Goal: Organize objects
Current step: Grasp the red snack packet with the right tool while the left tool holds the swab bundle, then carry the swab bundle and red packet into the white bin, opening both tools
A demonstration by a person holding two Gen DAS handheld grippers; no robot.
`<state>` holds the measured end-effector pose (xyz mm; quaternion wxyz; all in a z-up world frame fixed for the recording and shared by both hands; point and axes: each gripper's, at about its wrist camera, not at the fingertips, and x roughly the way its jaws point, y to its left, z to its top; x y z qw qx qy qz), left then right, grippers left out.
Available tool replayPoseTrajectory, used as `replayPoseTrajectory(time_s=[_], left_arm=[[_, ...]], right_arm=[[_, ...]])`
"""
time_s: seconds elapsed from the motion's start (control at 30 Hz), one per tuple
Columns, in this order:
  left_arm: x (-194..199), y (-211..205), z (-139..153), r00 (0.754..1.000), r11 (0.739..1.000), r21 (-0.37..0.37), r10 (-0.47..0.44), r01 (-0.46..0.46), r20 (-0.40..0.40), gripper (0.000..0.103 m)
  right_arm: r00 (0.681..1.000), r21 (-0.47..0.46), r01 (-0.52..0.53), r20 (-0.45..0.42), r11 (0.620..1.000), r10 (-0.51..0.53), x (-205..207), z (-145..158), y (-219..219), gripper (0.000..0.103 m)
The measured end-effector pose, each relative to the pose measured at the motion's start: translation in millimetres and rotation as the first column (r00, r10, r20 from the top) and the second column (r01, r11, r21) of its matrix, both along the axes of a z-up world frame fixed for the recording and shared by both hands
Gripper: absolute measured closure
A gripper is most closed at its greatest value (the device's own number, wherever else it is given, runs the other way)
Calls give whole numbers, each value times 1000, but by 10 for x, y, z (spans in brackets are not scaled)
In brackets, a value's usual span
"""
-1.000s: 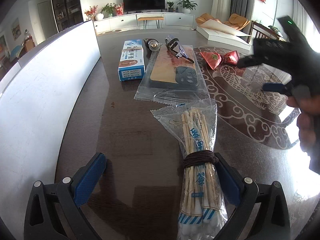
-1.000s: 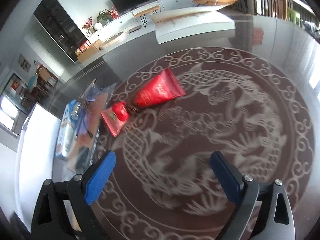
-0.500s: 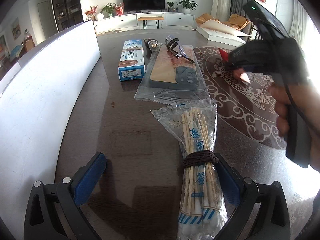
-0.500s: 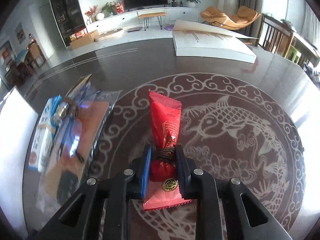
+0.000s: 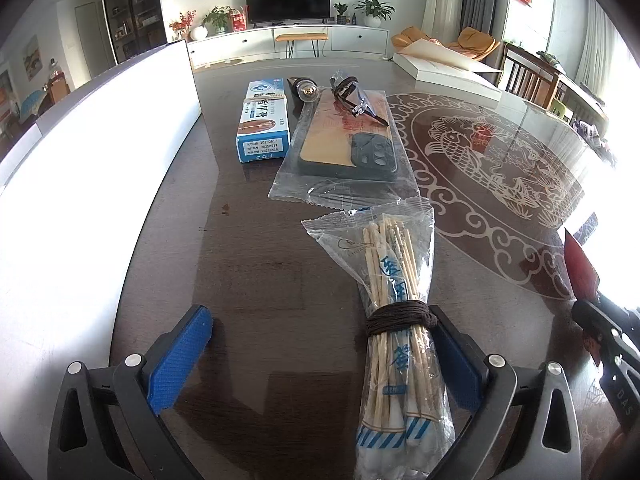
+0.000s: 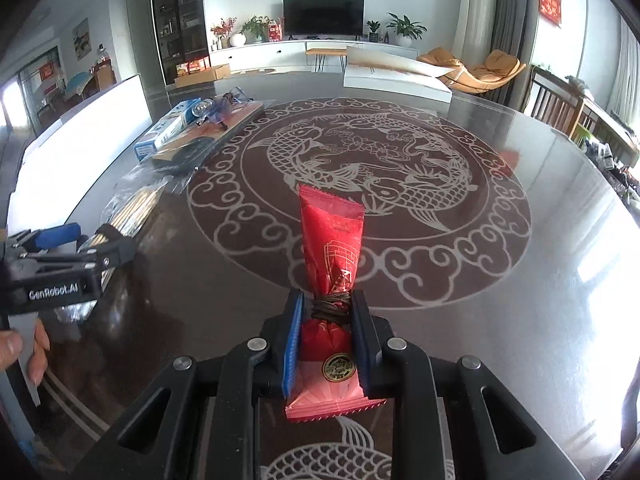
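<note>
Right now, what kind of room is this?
Most likely a home living room: a television on a long white cabinet, potted plants, and an orange lounge chair behind the big table.

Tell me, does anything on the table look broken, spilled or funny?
Nothing looks broken or spilled. One odd thing: the red packet and the bag of cotton swabs are each tied round the middle with dark string. The right gripper pinches the packet right at its string; the left gripper is open around the swabs.

On the table (image 5: 248, 264), the box (image 5: 264, 122) lies left of the bagged case (image 5: 346, 152), the stick bundle (image 5: 400, 320) nearer.
</note>
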<state>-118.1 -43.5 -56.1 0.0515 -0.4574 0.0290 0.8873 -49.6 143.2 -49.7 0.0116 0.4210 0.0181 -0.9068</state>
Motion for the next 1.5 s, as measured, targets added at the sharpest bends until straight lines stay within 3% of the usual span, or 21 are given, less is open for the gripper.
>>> replayPoseTrajectory(time_s=[0.2, 0.27, 0.33, 0.43, 0.53, 0.7, 0.73, 0.77, 0.8, 0.83, 0.87, 1.0, 1.13, 1.2, 1.37, 1.5], left_arm=[[0, -1, 0, 1000, 1000, 0, 1, -1, 0, 0], [1, -1, 0, 1000, 1000, 1, 1, -1, 1, 0], [2, -5, 1, 1000, 1000, 4, 0, 0, 1, 0], [30, -8, 19, 993, 995, -4, -101, 102, 59, 0], [51, -47, 40, 986, 993, -7, -120, 121, 117, 0], [67, -18, 30, 987, 993, -19, -112, 115, 118, 0], [77, 18, 42, 986, 991, -27, -128, 132, 106, 8], [99, 53, 68, 984, 987, -16, -158, 160, 85, 34], [122, 95, 106, 982, 983, -14, -181, 182, 59, 51], [133, 135, 128, 980, 981, -22, -194, 195, 45, 75], [132, 155, 129, 979, 980, -27, -197, 198, 42, 76], [274, 28, 194, 983, 975, 138, -178, 172, 33, 76], [564, -288, 473, 993, 950, 292, -118, 113, -3, 76], [695, -502, 671, 996, 941, 325, -83, 90, -33, 76], [1042, -1245, 1207, 988, 963, 271, 53, -11, -145, 76], [1209, -1997, 1264, 964, 965, 171, 226, -200, -144, 76]], right_arm=[[1000, -39, -10, -2, 999, 10, 43, -4, 77, 60], [1000, -39, -22, 8, 999, 23, 37, -6, 62, 35], [999, -73, -28, 14, 997, 29, 31, -1, 102, 34], [1000, -203, -13, 12, 979, 15, 82, 15, 286, 34], [999, -288, -1, 46, 958, 15, 74, 35, 412, 34], [986, -154, -34, 159, 987, 59, -87, 63, 191, 34], [983, -114, -46, 171, 992, 66, -103, 60, 135, 40], [982, -54, -61, 177, 997, 69, -111, 61, 66, 67], [982, -9, -71, 175, 997, 71, -100, 64, 33, 78], [981, 0, -75, 178, 997, 74, -90, 63, 28, 78], [981, -8, -70, 181, 997, 71, -76, 65, 48, 78], [984, -149, -27, 173, 989, 53, 51, 151, 231, 78], [988, -249, -43, 133, 968, 78, 114, 426, 226, 78], [988, -291, -80, 102, 953, 114, 91, 612, 86, 78], [956, -393, -267, 5, 880, 293, -13, 1106, -677, 78], [867, -449, -466, -60, 763, 494, -49, 1435, -1624, 78]])
